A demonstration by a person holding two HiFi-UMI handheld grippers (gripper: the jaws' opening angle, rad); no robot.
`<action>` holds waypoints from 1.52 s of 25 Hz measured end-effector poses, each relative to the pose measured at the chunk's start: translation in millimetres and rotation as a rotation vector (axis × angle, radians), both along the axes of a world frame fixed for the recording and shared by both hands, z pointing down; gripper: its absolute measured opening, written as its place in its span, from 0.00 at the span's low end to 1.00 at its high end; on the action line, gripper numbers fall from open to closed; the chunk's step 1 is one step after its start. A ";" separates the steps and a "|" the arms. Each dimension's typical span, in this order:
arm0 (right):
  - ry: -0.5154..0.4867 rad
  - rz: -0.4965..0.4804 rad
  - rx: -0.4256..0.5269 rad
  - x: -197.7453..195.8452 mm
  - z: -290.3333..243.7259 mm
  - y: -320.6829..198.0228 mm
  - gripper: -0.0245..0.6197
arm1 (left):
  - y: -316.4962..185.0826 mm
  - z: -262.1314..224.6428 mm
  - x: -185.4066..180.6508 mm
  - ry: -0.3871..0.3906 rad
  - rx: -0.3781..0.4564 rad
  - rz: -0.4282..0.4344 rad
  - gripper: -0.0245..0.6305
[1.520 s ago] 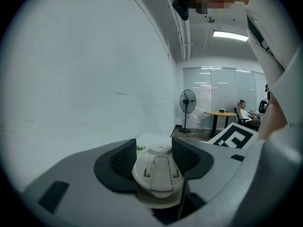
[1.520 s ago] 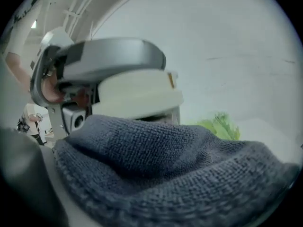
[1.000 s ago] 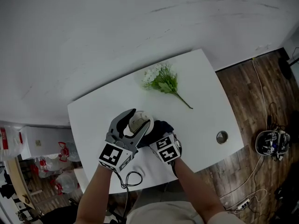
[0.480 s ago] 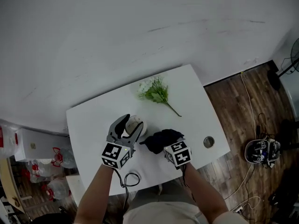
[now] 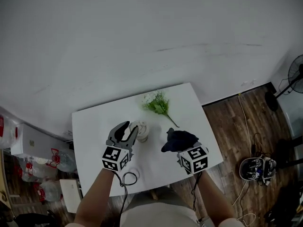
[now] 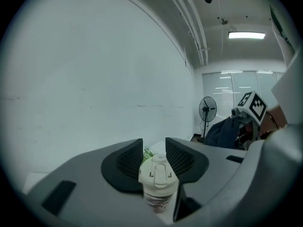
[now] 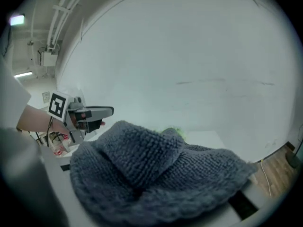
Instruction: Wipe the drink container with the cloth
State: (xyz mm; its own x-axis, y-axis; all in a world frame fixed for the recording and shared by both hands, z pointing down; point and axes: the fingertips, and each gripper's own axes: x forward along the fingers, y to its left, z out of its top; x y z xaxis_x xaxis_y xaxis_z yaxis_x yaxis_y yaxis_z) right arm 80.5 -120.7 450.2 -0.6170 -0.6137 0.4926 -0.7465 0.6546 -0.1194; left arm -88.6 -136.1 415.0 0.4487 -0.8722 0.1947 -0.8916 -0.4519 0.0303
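The left gripper (image 6: 154, 144) has just been closing its jaws, and they now press on the sides of the bottle (image 6: 158, 178), which stands near the middle of the desk (image 5: 94, 126). The right gripper (image 5: 184, 148) is clamped tight on the dark cloth (image 5: 177, 138) and holds it bunched in the air over the desk's right side. A bunch of flowers (image 5: 157, 103) lies by the far edge.

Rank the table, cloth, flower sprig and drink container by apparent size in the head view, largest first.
1. table
2. cloth and flower sprig: these look about alike. The cloth is held up nearer the camera, so I won't rank them.
3. drink container
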 end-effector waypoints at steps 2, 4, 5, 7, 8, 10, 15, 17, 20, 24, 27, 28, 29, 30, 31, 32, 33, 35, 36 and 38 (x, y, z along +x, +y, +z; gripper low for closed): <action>-0.027 -0.008 0.059 -0.1 -33.3 2.2 0.10 | 10.7 -15.4 -1.8 -0.051 0.023 0.003 0.27; -0.037 -0.028 0.120 -3.6 -64.8 7.4 0.10 | 23.0 -31.3 -2.1 -0.115 0.049 0.023 0.25; -0.038 -0.041 0.152 -6.2 -79.6 10.4 0.10 | 28.8 -40.2 -1.9 -0.147 0.067 0.034 0.25; -0.045 -0.072 0.209 -12.2 -107.6 17.2 0.10 | 38.8 -59.8 -1.5 -0.195 0.107 0.046 0.24; -0.052 -0.087 0.233 -15.2 -120.6 21.2 0.10 | 43.3 -69.6 -2.2 -0.209 0.125 0.044 0.24; -0.068 -0.113 0.277 -21.3 -145.1 30.3 0.10 | 52.2 -88.9 -6.1 -0.220 0.154 0.027 0.22; -0.107 -0.158 0.377 -36.1 -203.5 49.3 0.10 | 73.1 -138.4 -25.8 -0.229 0.222 -0.036 0.19; -0.106 -0.176 0.415 -41.6 -223.5 55.9 0.10 | 82.6 -162.6 -34.8 -0.209 0.268 -0.067 0.16; -0.116 -0.191 0.475 -44.4 -250.9 66.8 0.10 | 99.3 -196.2 -46.2 -0.189 0.335 -0.121 0.15; -0.141 -0.189 0.526 -42.3 -280.4 78.7 0.10 | 122.3 -235.1 -53.7 -0.160 0.401 -0.183 0.13; -0.159 -0.183 0.547 -35.4 -297.2 88.8 0.10 | 142.7 -245.0 -52.7 -0.185 0.427 -0.181 0.12; -0.160 -0.183 0.554 -32.6 -301.2 91.8 0.10 | 148.9 -245.5 -51.6 -0.195 0.429 -0.177 0.12; -0.156 -0.184 0.560 -30.0 -303.7 94.7 0.10 | 154.7 -245.2 -50.5 -0.203 0.427 -0.175 0.12; -0.146 -0.186 0.565 -27.6 -304.7 97.5 0.10 | 160.0 -244.1 -49.6 -0.208 0.424 -0.172 0.12; -0.133 -0.187 0.569 -25.5 -304.5 100.2 0.10 | 164.8 -242.4 -48.9 -0.212 0.418 -0.170 0.12; -0.118 -0.188 0.573 -23.4 -303.5 102.8 0.10 | 169.0 -240.0 -48.2 -0.214 0.411 -0.167 0.12; -0.106 -0.185 0.576 -21.3 -302.0 105.2 0.10 | 172.6 -236.7 -47.2 -0.215 0.402 -0.163 0.11; -0.088 -0.176 0.583 -17.6 -297.8 109.6 0.10 | 179.0 -227.1 -44.6 -0.216 0.383 -0.153 0.10; -0.082 -0.173 0.585 -16.3 -294.8 111.6 0.10 | 181.8 -221.2 -43.0 -0.220 0.372 -0.147 0.09; -0.079 -0.176 0.576 -15.5 -287.4 115.6 0.10 | 186.4 -208.9 -38.4 -0.237 0.350 -0.125 0.09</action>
State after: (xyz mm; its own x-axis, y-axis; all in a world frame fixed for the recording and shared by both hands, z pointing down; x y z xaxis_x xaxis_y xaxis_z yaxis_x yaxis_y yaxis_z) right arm 64.9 -5.0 162.7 -0.7545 -0.6536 0.0596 -0.6247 0.7430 0.2401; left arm -127.0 50.4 206.1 0.3145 -0.9485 -0.0373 -0.9038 -0.2871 -0.3174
